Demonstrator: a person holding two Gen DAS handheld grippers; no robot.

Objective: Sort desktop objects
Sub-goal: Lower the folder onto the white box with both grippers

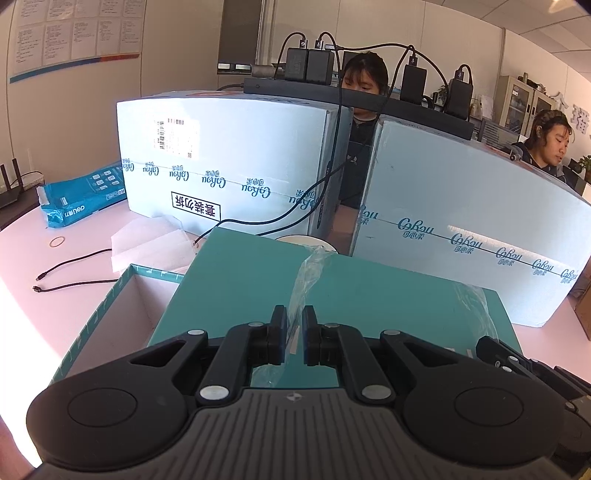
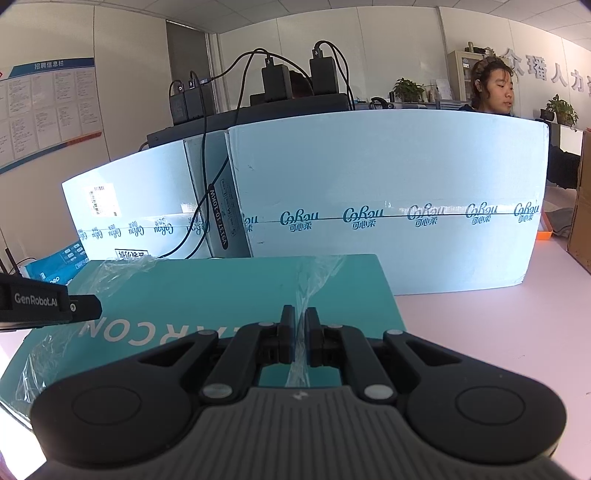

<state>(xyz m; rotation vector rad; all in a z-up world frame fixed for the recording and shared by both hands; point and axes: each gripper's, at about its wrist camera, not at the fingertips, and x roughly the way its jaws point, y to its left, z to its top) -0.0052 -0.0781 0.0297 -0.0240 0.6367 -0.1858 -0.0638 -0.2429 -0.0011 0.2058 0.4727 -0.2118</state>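
Left fingers (image 1: 294, 314) clamped on teal lid's (image 1: 240, 288) near edge

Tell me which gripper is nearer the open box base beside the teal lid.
Left. The left gripper sits over the teal lid beside the open box base; the right gripper holds the lid's far side.

An office room with pale walls (image 2: 136, 74) and a tiled ceiling (image 2: 332, 11). A notice board (image 2: 51, 107) of printed sheets hangs on the left wall. The surface (image 2: 498, 332) is pale pink and brightly lit. At the far right stand a glass-door cabinet (image 1: 517, 101) and potted plants (image 2: 408, 88); large characters (image 2: 546, 70) are on the right wall.
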